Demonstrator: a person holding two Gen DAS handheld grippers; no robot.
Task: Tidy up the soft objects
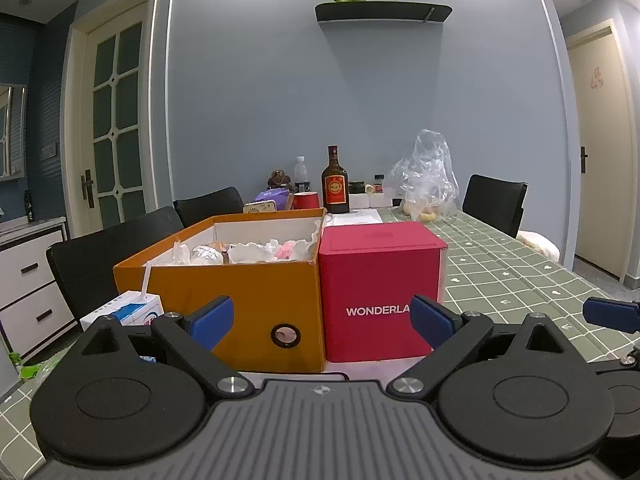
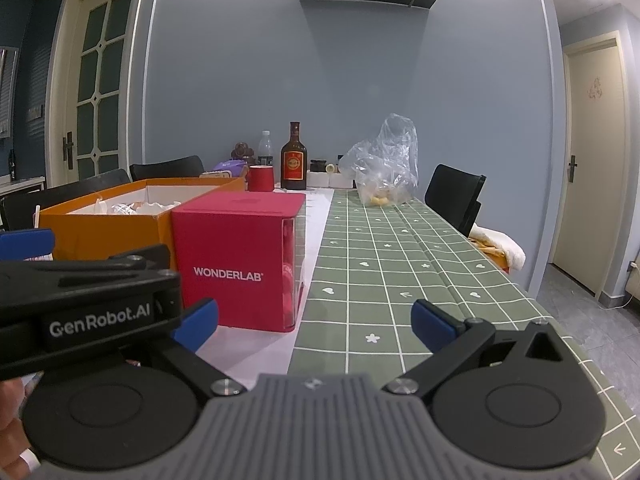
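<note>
Left wrist view shows my left tongs [image 1: 320, 316] wide and empty before the orange box [image 1: 224, 292] holding the soft objects [image 1: 256, 252]; right tongs [image 2: 316, 320] equally wide over the surface [image 2: 400, 264]; I'd lift over the rim and pinch gently.

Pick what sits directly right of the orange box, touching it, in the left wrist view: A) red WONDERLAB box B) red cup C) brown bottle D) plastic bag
A: the red WONDERLAB box stands flush against the right side of the orange box; the other three stand farther back on the table.
</note>
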